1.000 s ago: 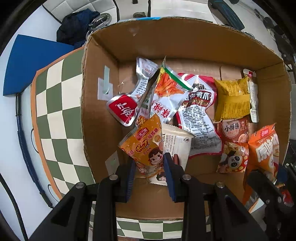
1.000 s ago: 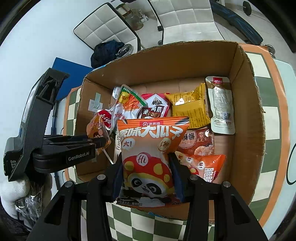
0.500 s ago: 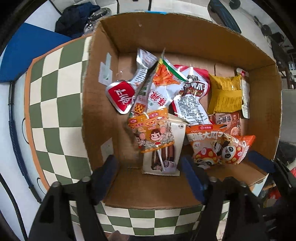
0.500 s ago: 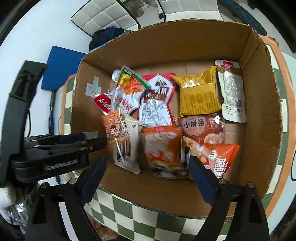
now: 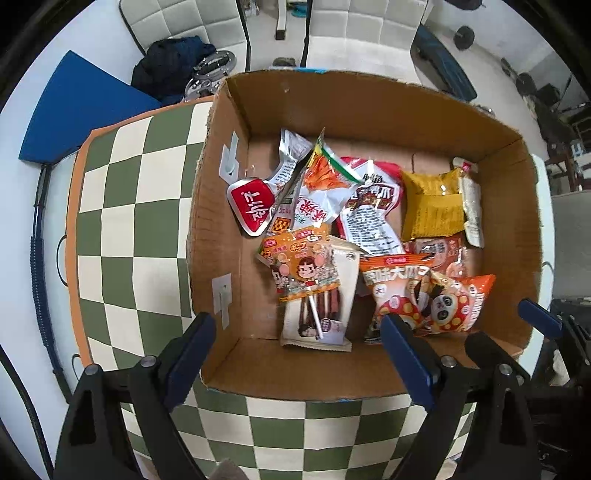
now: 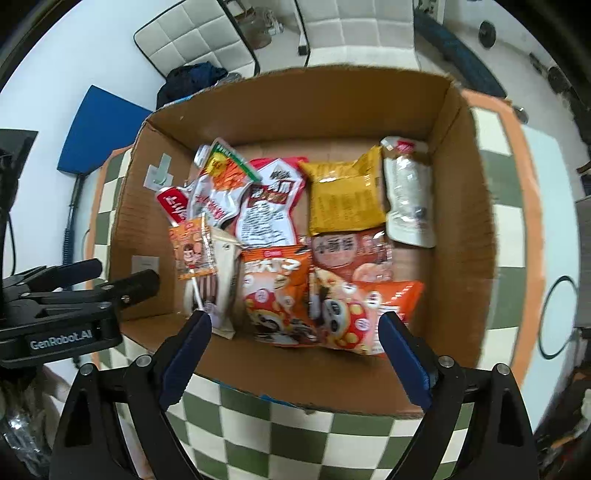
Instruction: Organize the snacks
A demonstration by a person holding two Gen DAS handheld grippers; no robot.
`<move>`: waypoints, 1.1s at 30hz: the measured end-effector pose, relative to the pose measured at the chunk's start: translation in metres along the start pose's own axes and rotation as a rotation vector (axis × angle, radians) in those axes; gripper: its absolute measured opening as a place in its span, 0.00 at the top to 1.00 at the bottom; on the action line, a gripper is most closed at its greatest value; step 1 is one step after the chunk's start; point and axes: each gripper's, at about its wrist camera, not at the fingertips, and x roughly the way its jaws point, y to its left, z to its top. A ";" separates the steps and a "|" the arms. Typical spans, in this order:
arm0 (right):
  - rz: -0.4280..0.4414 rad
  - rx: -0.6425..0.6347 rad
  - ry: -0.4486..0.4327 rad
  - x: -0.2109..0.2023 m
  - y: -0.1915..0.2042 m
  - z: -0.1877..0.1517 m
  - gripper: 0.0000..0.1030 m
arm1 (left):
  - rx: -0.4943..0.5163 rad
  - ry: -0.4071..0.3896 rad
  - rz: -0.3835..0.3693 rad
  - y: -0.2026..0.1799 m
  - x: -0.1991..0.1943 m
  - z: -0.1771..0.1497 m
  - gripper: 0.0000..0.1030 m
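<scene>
- Two packets now lie loose in the cardboard box (image 5: pixel 369 110): the lollipop packet (image 5: pixel 301 266) near its left wall, the orange panda bag (image 6: pixel 275 291) beside it.
- Left tongs (image 5: pixel 297 354) and right tongs (image 6: pixel 293 352) have just been opening; both are spread and empty above the near rim, where a second ago each pinched its packet.
- This drop looks finished on the checkered worktop (image 5: pixel 122 206).

A green-and-cream checkered cloth (image 5: pixel 122 221) with an orange border is spread over the white table (image 5: pixel 26 295). A blue pad (image 5: pixel 77 114) is seen at the far left corner. A dark bundled garment (image 5: pixel 166 70) is heaped beside a shiny metal object (image 5: pixel 210 70). White quilted chairs (image 5: pixel 192 22) are ranged behind. A coiled dark cable (image 5: pixel 37 277) is draped along the table's left edge.
</scene>
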 end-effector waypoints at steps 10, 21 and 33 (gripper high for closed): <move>-0.064 0.019 -0.071 -0.024 -0.016 -0.009 0.06 | -0.017 -0.087 -0.019 -0.006 -0.021 -0.020 0.11; -0.058 0.053 -0.103 -0.038 -0.026 -0.022 0.06 | -0.036 -0.157 -0.017 -0.008 -0.044 -0.036 0.11; -0.064 0.036 -0.302 -0.131 -0.012 -0.079 0.06 | -0.040 -0.413 -0.019 -0.012 -0.138 -0.109 0.11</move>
